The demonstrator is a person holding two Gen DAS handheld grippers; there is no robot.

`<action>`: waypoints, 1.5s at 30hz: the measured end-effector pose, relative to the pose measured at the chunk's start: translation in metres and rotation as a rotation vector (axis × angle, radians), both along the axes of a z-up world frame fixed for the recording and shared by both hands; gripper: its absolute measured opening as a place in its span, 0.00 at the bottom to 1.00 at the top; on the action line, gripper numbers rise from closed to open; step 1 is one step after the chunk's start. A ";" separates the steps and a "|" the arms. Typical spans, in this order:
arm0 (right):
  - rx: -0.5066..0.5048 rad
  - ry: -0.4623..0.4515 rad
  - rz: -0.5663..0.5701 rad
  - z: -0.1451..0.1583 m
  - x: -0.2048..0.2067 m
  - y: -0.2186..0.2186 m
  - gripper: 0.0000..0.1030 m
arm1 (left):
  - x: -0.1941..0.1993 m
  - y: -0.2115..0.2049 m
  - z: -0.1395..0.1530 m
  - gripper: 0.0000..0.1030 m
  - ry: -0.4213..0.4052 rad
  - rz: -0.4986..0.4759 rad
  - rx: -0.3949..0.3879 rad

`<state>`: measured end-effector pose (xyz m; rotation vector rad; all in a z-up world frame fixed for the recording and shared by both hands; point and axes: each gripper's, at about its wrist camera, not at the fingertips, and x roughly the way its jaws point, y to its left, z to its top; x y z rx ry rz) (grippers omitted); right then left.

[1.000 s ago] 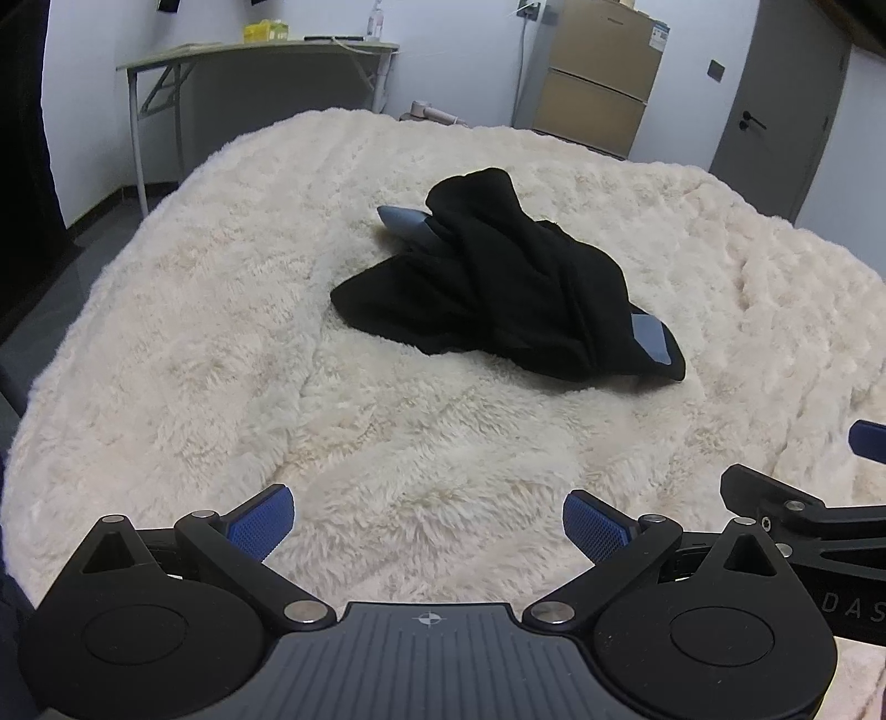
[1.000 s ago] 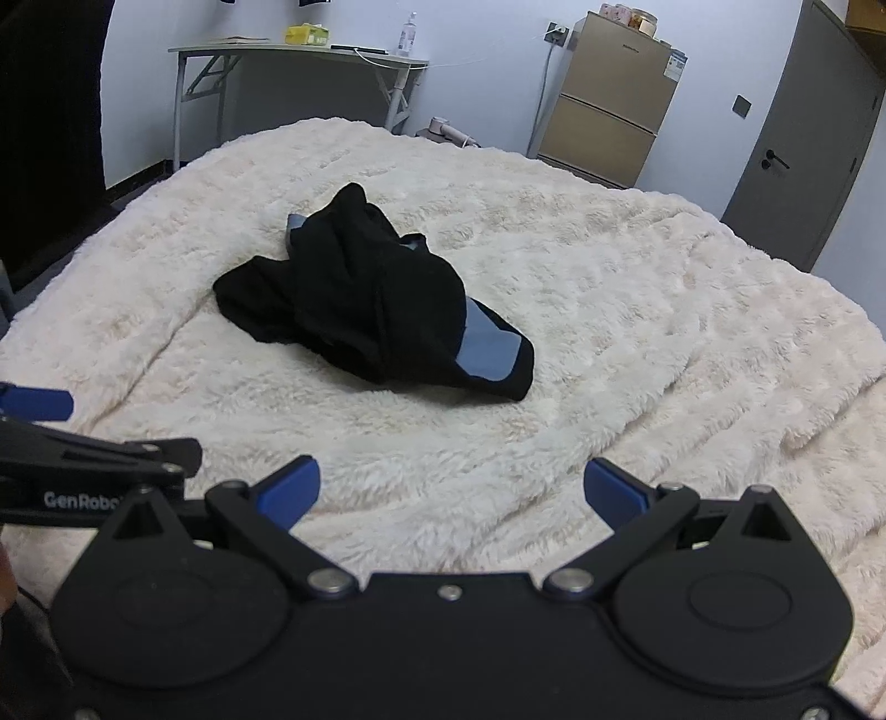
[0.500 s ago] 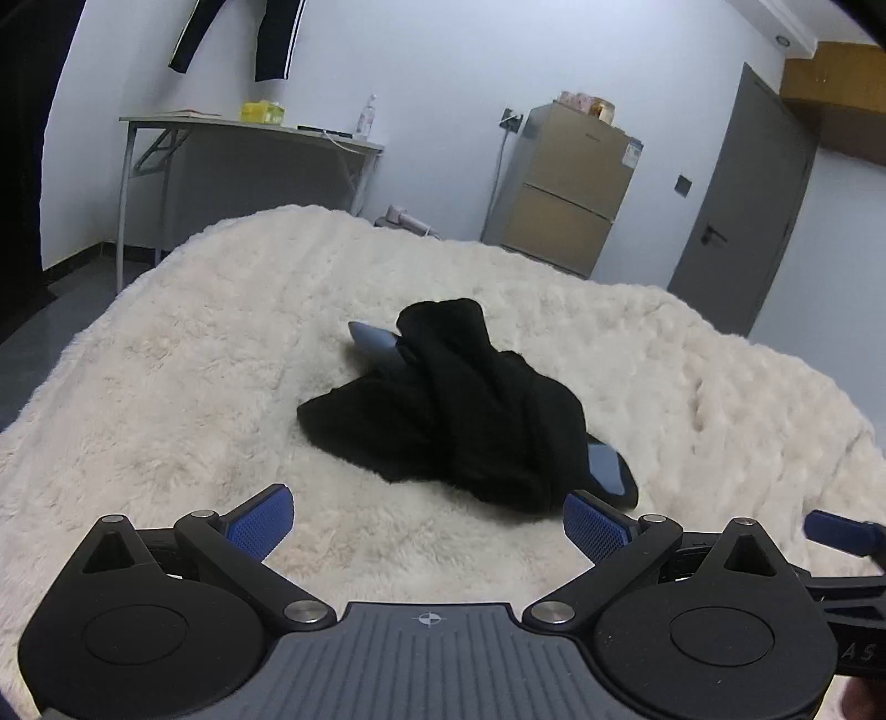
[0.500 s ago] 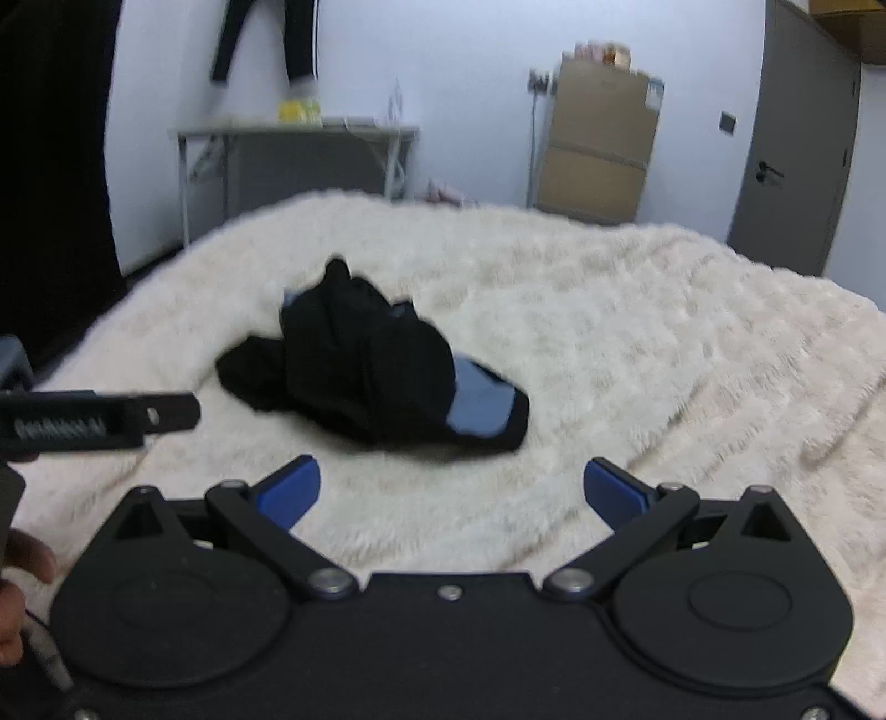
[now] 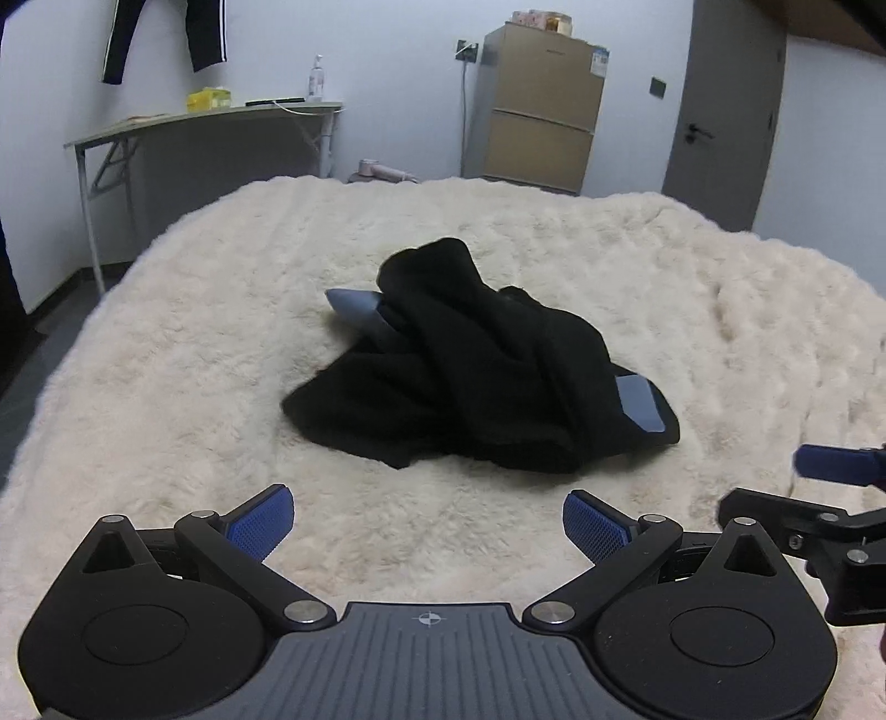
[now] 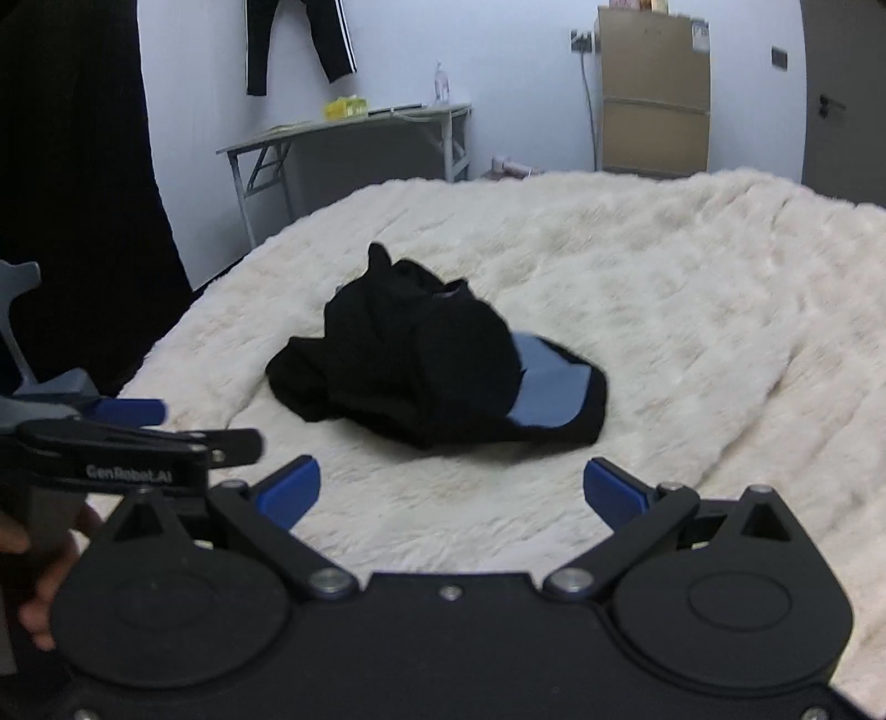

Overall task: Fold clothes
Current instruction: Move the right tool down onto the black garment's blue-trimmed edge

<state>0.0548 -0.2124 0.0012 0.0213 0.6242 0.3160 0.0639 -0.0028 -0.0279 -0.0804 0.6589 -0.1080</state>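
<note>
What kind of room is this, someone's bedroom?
Probably a bedroom or small living room. A wide bed under a fluffy cream blanket fills most of the view, a small fridge and a folding table stand by the far wall, and dark trousers hang on the wall.

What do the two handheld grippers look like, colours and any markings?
Both are black, with two round housings and angled linkage arms bearing silver pivot screws. The left gripper has ribbed blue fingers and a grey ridged centre plate with a crosshair mark. The right gripper has blue fingers too. White lettering marks the left gripper's side.
</note>
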 end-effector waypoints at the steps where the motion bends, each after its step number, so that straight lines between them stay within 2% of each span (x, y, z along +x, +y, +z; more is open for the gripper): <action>1: -0.020 0.008 0.000 -0.003 0.002 0.005 1.00 | -0.002 0.002 -0.005 1.00 -0.003 0.014 -0.006; 3: -0.058 0.012 0.009 -0.005 0.007 0.015 0.92 | -0.008 0.006 -0.011 1.00 0.004 0.048 -0.014; 5: -0.061 0.014 -0.010 -0.006 0.011 0.021 0.92 | -0.014 0.012 -0.007 1.00 -0.017 0.045 -0.028; 8: -0.046 0.024 -0.031 -0.007 0.014 0.027 0.91 | -0.016 0.019 -0.007 1.00 -0.021 0.060 -0.010; 13: -0.082 -0.017 -0.050 -0.003 0.018 0.037 0.86 | -0.012 0.030 -0.015 1.00 0.059 0.014 -0.039; 16: -0.108 -0.043 -0.021 0.009 0.024 0.042 0.85 | -0.021 0.036 -0.019 1.00 0.069 -0.019 -0.009; 18: -0.160 -0.067 0.028 0.016 0.027 0.046 0.85 | -0.024 0.037 -0.020 1.00 0.070 -0.031 0.010; 20: -0.206 -0.060 0.031 0.020 0.036 0.048 0.84 | -0.030 0.043 -0.018 1.00 0.054 -0.053 0.018; 24: -0.155 -0.006 0.019 0.031 0.054 0.049 0.82 | -0.031 0.055 -0.016 1.00 0.024 -0.041 -0.004; 25: -0.140 0.007 0.021 0.034 0.058 0.049 0.82 | -0.031 0.056 -0.016 1.00 0.025 -0.035 -0.009; 28: -0.198 0.008 0.072 0.036 0.073 0.058 0.77 | -0.029 0.066 -0.018 1.00 0.044 0.001 -0.045; 30: -0.207 0.032 0.050 0.036 0.082 0.059 0.74 | -0.028 0.069 -0.019 1.00 0.054 0.005 -0.062; 34: -0.151 0.074 -0.003 0.039 0.086 0.058 0.77 | -0.027 0.067 -0.018 1.00 0.052 -0.002 -0.069; 39: -0.149 0.090 -0.047 0.034 0.060 0.067 0.81 | -0.021 0.064 -0.023 1.00 0.090 0.012 -0.042; 45: -0.159 0.090 -0.030 0.025 0.035 0.076 0.90 | -0.015 0.064 -0.030 1.00 0.136 0.008 -0.052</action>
